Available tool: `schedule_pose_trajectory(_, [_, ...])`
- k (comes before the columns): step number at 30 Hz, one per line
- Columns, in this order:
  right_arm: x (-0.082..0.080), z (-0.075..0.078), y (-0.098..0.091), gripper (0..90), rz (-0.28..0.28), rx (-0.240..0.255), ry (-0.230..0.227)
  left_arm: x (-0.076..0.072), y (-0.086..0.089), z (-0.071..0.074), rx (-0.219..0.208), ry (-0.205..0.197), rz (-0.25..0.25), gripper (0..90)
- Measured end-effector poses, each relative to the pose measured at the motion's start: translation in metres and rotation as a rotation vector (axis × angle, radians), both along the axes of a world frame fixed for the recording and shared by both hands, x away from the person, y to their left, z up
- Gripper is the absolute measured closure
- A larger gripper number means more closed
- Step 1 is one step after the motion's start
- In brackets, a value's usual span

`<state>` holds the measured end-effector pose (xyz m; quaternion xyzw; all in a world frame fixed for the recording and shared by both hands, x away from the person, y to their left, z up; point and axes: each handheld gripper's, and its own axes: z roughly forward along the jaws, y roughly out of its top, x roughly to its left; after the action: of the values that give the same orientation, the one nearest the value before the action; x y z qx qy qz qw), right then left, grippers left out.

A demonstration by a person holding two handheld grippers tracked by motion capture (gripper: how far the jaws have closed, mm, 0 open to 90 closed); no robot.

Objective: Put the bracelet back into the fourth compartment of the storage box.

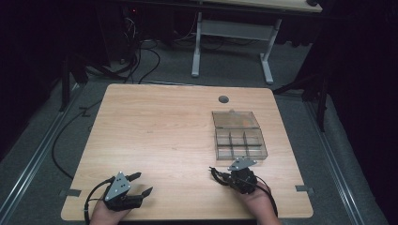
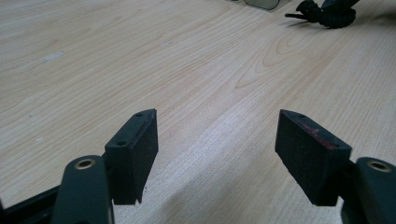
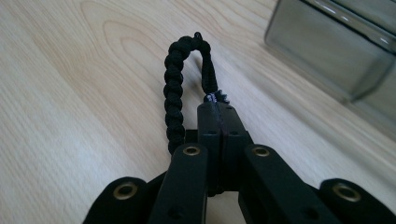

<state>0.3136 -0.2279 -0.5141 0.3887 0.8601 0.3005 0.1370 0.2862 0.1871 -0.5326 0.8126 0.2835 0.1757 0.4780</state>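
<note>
- A person's two hands come in from the bottom edge of the high view, each holding a tool over a pale wooden desk (image 1: 159, 126).
- The right tool (image 1: 217, 174), at lower right of centre in the high view, has its jaws pressed together on a black braided cord (image 3: 175, 88); in the right gripper view the cord loops up from the closed jaws towards the top centre of the frame and bends back down to them.
- In the left gripper view the same cord (image 2: 322, 11) shows as a dark bundle at the upper right of the frame, just above the desk.
- The left tool (image 1: 141, 183), at lower left in the high view, stands wide open with nothing between its jaws; its own view shows bare wood grain between the two black pads (image 2: 140, 149).
- A clear plastic compartment box (image 1: 240, 144) sits right of centre in the high view, just above the right tool, its lid (image 1: 234, 119) laid open behind it; its smoky wall fills the upper right corner of the right gripper view.
- The two tools are well apart.
</note>
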Motion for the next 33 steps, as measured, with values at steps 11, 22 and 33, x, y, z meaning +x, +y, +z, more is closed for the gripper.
schedule_pose_trajectory(11, [-0.007, 0.010, -0.014, 84.2, -0.046, 0.031, -0.014, 0.000, 0.000, 0.000, -0.002, -0.002, 0.003, 30.6])
schedule_pose_trajectory(22, [0.000, 0.018, -0.028, 81.9, -0.096, -0.013, 0.026, -0.001, 0.000, 0.000, -0.003, -0.004, 0.002, 30.6])
schedule_pose_trajectory(33, [0.007, 0.021, -0.035, 78.3, -0.142, -0.087, 0.116, -0.001, 0.000, 0.000, 0.000, -0.001, -0.001, 30.5])
